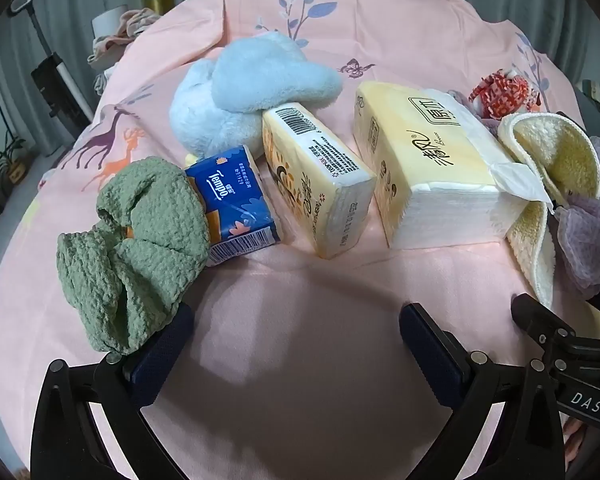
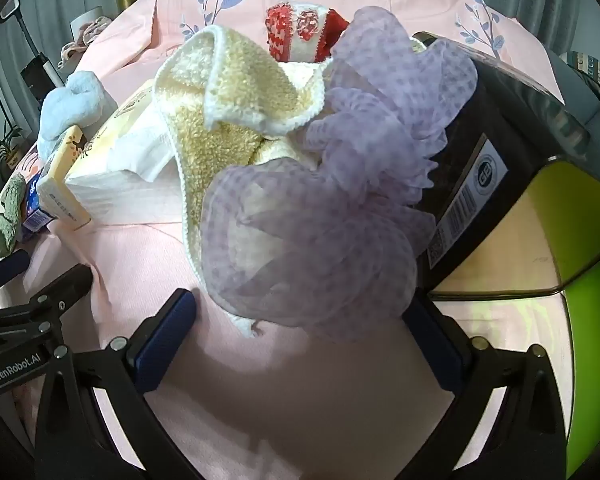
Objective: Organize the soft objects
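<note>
On a pink bedsheet (image 1: 300, 360) lie a green knitted cloth (image 1: 136, 252), a blue Tempo tissue pack (image 1: 236, 204), a light blue plush (image 1: 244, 92), a yellow tissue pack (image 1: 320, 176) and a large open tissue pack (image 1: 428, 164). My left gripper (image 1: 296, 328) is open and empty; its left finger touches the green cloth. At the right lie a cream towel (image 2: 228, 112), a purple mesh cloth (image 2: 340, 208) and a red patterned cloth (image 2: 300, 32). My right gripper (image 2: 304, 320) is open, its fingers on either side of the purple cloth's near edge.
A black box with a green and cream inside (image 2: 512, 184) lies on its side at the right of the purple cloth. Curtains and a chair with clothes (image 1: 112, 32) stand beyond the bed. The right gripper's body (image 1: 568, 344) shows at the left view's lower right.
</note>
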A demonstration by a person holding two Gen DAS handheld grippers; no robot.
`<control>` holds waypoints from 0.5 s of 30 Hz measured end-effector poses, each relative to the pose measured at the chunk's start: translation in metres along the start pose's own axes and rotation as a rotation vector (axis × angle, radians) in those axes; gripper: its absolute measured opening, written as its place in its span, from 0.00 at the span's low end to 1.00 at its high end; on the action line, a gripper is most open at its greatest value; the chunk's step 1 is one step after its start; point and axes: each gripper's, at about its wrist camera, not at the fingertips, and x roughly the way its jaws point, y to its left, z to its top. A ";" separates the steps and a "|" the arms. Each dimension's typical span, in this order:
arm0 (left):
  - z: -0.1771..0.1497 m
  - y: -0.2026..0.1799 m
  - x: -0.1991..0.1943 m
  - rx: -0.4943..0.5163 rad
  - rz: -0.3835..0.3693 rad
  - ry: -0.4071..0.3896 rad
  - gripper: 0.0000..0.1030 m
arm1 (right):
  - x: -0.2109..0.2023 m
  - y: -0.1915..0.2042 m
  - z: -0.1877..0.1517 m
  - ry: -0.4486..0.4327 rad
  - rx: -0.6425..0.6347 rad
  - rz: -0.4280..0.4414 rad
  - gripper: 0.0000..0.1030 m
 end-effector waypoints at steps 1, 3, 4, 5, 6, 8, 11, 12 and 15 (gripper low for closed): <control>0.000 0.000 0.000 0.003 0.004 -0.002 1.00 | 0.000 0.001 0.000 0.001 -0.002 -0.003 0.99; 0.000 0.000 0.000 0.007 0.010 0.003 1.00 | 0.000 0.003 0.000 -0.006 0.000 -0.001 0.99; 0.000 0.000 0.000 0.006 0.009 0.004 1.00 | 0.000 0.005 0.001 -0.004 0.001 0.000 0.99; -0.001 0.000 -0.001 0.007 0.010 0.004 1.00 | -0.004 0.002 0.002 -0.005 0.003 0.001 0.99; -0.001 0.000 -0.001 0.007 0.010 0.004 1.00 | -0.004 0.003 0.003 -0.004 0.002 0.000 0.99; -0.001 0.001 -0.002 0.006 0.009 0.005 1.00 | -0.004 0.001 0.001 -0.013 0.010 0.010 0.99; 0.000 -0.001 0.000 0.010 0.014 0.007 1.00 | -0.004 0.002 -0.001 -0.015 0.013 0.011 0.99; 0.000 -0.001 0.000 0.010 0.014 0.007 1.00 | -0.004 0.003 -0.001 -0.014 0.013 0.011 0.99; 0.000 -0.001 -0.001 0.010 0.014 0.008 1.00 | -0.006 0.000 -0.001 -0.014 0.021 0.018 0.99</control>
